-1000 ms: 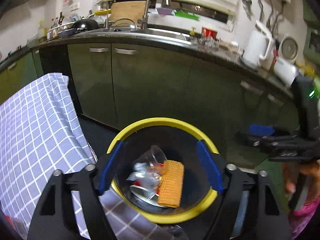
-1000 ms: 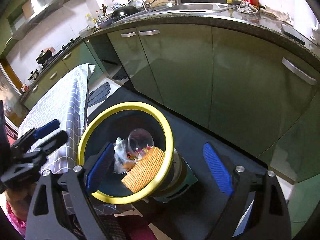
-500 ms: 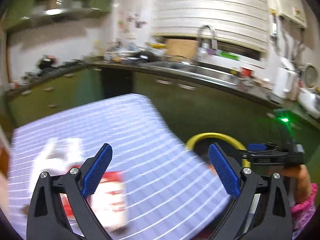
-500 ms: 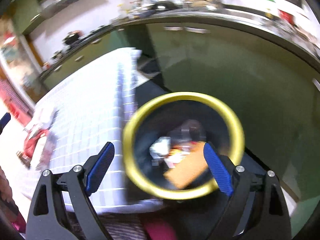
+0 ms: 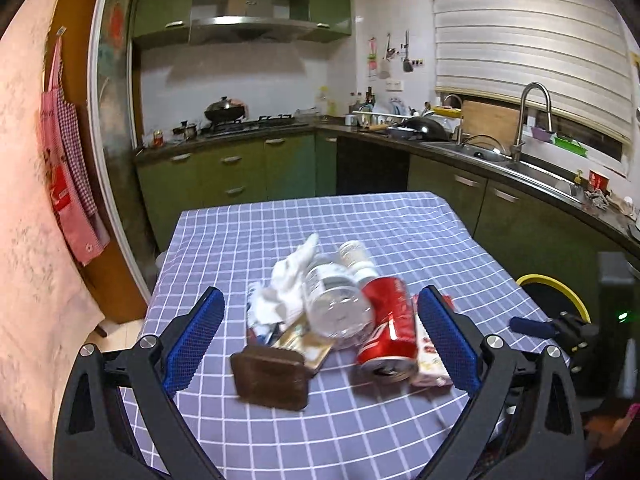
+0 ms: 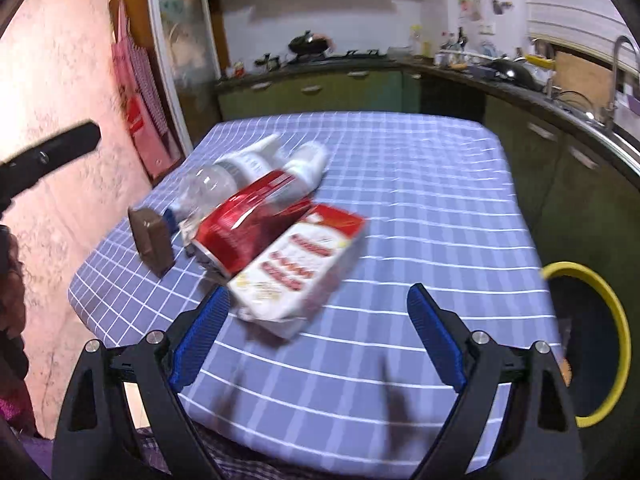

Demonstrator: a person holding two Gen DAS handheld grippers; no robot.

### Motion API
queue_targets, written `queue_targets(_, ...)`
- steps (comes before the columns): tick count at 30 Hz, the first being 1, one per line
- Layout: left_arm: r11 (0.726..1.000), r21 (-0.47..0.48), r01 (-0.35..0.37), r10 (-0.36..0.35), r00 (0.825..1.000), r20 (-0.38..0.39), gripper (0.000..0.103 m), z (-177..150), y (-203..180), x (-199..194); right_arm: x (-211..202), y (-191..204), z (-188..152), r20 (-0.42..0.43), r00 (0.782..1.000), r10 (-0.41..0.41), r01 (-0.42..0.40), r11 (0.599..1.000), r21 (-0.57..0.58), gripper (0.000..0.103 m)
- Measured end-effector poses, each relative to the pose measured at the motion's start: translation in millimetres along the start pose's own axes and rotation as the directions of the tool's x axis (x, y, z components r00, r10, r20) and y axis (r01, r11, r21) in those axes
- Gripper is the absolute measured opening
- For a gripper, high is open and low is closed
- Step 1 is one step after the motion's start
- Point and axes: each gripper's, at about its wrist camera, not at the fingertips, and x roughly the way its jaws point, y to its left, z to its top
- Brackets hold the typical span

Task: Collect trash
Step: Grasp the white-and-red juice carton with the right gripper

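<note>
Left gripper (image 5: 320,336): jaws just widened, spread over the trash pile, gripping nothing. Right gripper (image 6: 318,336): spread wide too, empty, hovering at the near edge of the checked tablecloth (image 6: 420,184). Heaped together mid-table: red can (image 5: 386,328), clear plastic bottle (image 5: 334,300), crumpled white tissue (image 5: 288,276), brown block (image 5: 270,376), red-and-white carton (image 6: 298,268) against the can. Off the table's right side: yellow-rimmed bin (image 6: 600,344).
</note>
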Motion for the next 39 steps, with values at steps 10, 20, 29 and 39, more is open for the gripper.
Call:
queue_targets(10,1.000,0.009,-0.001,0.001,1.000,-0.017,0.096,-10.7,-1.2,5.8,41.7,11.6,2.4,-0.048,0.997,-0.060,0.060,0.998,-0.007,0.086)
queue_targets(20,0.999,0.039,0.006,-0.005,1.000,-0.030,0.096,-11.1,-15.2,11.9,41.2,-12.2,-2.8,-0.033,0.985,-0.169,0.169,0.985,0.016,0.086)
queue_targets(29,0.999,0.034,0.028,-0.026,0.998,-0.049,0.096,-14.8,-18.2,18.2,44.4,-37.4,2.4,-0.025,0.983,-0.180,0.181,0.982,0.050,0.086)
queue_targets(39,0.998,0.047,0.034,-0.031,0.997,-0.065,0.096,-17.5,-23.2,22.7,56.3,-36.0,2.1,-0.078,0.985,-0.157,0.158,0.987,0.017,0.050)
